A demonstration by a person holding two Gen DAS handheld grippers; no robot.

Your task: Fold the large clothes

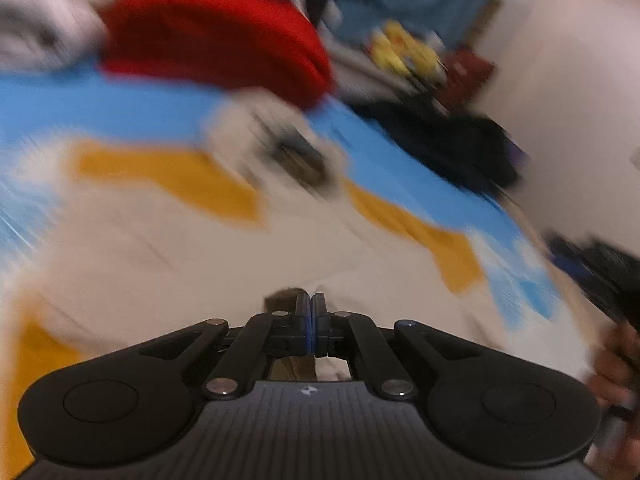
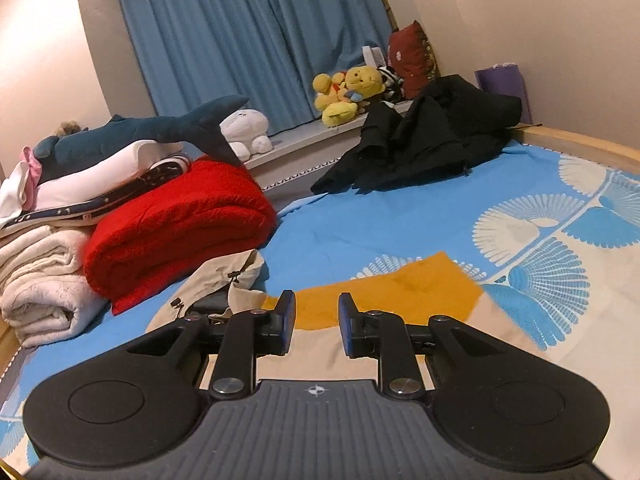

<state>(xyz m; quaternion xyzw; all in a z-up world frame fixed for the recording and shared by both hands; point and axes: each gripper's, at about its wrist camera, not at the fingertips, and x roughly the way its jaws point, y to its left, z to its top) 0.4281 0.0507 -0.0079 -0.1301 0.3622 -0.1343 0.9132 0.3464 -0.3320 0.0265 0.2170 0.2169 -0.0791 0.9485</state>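
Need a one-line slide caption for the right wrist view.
Right gripper, jaws open, over the beige-and-mustard garment spread on the blue bedsheet.

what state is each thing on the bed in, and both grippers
left gripper: shut, nothing seen between its fingers
right gripper: open, nothing between its fingers
beige and yellow garment: spread flat on the bed
red blanket: folded
cream blanket: folded, beside the red one
black clothes: unfolded, in a heap
curtains: drawn shut
toy shark: lying on stacked bedding
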